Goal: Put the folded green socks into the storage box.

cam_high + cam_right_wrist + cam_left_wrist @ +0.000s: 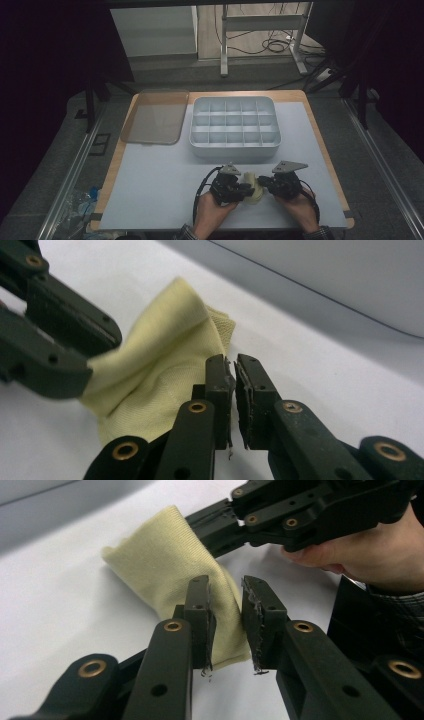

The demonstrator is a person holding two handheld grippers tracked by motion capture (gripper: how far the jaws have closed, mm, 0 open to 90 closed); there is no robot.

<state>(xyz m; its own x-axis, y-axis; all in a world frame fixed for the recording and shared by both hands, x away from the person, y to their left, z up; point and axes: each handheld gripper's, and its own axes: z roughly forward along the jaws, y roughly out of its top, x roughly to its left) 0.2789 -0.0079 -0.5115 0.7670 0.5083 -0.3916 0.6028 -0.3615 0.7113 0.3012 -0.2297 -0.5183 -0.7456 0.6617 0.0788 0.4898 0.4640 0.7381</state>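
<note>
Pale yellow knitted cloth (253,186), soft, ribbed, creased into folds; lies on the white table cover (160,185) at the near edge, between both grippers. Left gripper (227,625): black jaws narrowly parted, a cloth fold between them. Right gripper (233,402): jaws nearly closed, whether they pinch the cloth cannot be told. Grey plastic organiser box (234,148), rectangular, divided into compartments, all bare. Clear lid (155,117), flat, rounded corners, left of the box.
</note>
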